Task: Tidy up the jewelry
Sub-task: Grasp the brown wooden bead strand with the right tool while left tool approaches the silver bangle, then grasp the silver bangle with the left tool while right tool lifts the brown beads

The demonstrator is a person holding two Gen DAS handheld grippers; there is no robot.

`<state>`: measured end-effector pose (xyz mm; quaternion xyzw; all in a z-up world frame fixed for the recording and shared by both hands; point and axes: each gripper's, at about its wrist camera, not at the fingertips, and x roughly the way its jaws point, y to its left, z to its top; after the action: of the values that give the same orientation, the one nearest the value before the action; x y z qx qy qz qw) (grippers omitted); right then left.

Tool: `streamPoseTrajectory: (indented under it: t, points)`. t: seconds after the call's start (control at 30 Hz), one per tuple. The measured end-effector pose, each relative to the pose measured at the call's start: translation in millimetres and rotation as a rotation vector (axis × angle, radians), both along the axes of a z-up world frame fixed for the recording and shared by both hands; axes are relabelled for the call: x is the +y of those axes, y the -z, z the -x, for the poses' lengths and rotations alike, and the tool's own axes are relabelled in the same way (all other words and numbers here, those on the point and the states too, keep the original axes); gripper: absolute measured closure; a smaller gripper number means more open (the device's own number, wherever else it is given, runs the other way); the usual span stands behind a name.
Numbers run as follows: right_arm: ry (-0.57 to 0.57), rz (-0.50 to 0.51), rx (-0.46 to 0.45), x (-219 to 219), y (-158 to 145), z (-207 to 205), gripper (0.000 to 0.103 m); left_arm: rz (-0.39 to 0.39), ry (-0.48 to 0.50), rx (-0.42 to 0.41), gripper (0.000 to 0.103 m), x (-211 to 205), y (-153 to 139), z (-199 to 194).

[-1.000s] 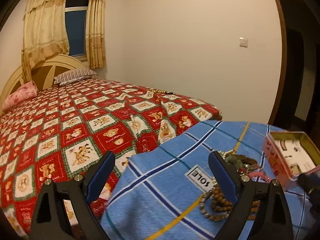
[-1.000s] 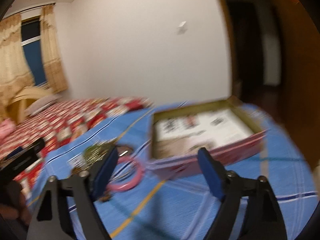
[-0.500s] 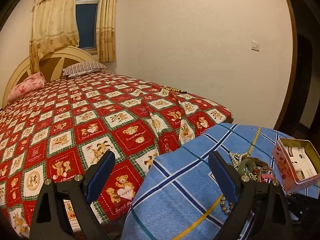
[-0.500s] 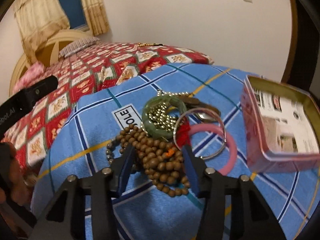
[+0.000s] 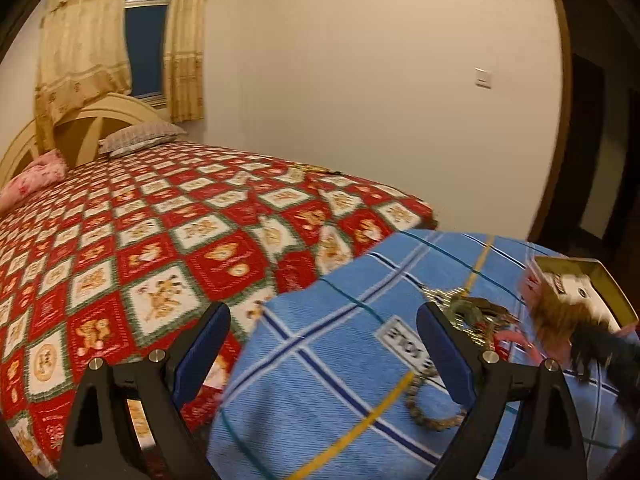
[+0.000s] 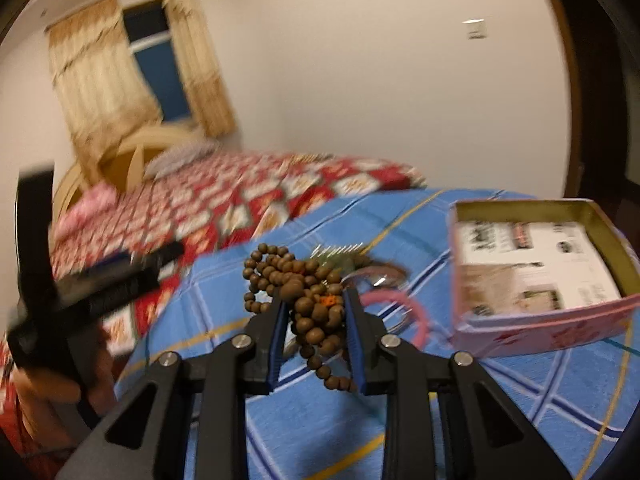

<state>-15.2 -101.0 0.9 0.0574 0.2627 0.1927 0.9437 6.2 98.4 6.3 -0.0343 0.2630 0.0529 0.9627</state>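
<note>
At the far left, the bed is lying under a red patchwork quilt printed with bears, with a grey pillow at its head beneath the curtained window. The left tool is hanging over the near edge of the table, its blue-padded jaws standing wide apart and holding nothing. The table is wearing a blue plaid cloth with yellow and dark stripes.

Moving right, the right tool is clamping its jaws on a bundle of brown wooden prayer beads, and the strand is looping up above the fingertips and dangling below them, raised off the cloth. Just behind the beads, the remaining jewelry pile is lying on the table: a green bangle and a gold-coloured chain, blurred, with a pink bangle resting beside them toward the right. Whether these pieces are touching one another is hard to tell.

Farthest right, an open pink tin box is sitting on the cloth, near the pink bangle, with printed paper lining its bottom.
</note>
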Motion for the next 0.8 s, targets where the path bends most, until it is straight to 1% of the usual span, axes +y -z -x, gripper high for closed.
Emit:
streamPoseTrajectory:
  t: [0.1,0.2,0.23,0.27,0.33,0.4,0.47,0.57,0.73,0.8]
  points:
    - [0.121,0.001,-0.058,-22,-8,-1,0.073,-0.015,0.064,0.014,0.009,-17,1,-2]
    - [0.242,0.04,-0.101,-44,-13,-3,0.073,0.015,0.183,0.021,0.009,-40,1,-3]
    - [0.269,0.048,-0.107,-50,-14,-4,0.073,0.036,0.237,0.025,0.009,-50,1,-5]
    - [0.3,0.052,-0.112,-58,-15,-5,0.073,0.04,0.267,0.025,0.009,-58,2,-6]
    - [0.352,0.037,-0.111,-75,-15,-8,0.073,0.019,0.308,0.036,0.009,-76,4,-13]
    - [0.39,0.016,-0.1,-86,-14,-9,0.073,0.003,0.351,0.071,0.009,-93,8,-23]
    - [0.411,-0.005,-0.089,-92,-12,-8,0.072,-0.014,0.371,0.107,0.009,-108,14,-36]
    - [0.423,-0.008,-0.091,-93,-11,-5,0.072,-0.035,0.39,0.144,0.009,-123,24,-45]
    - [0.406,0.002,-0.081,-88,-10,-8,0.072,-0.043,0.445,0.198,0.009,-135,36,-50]
    - [0.405,-0.005,-0.077,-93,-9,-8,0.072,-0.06,0.439,0.226,0.009,-139,40,-55]
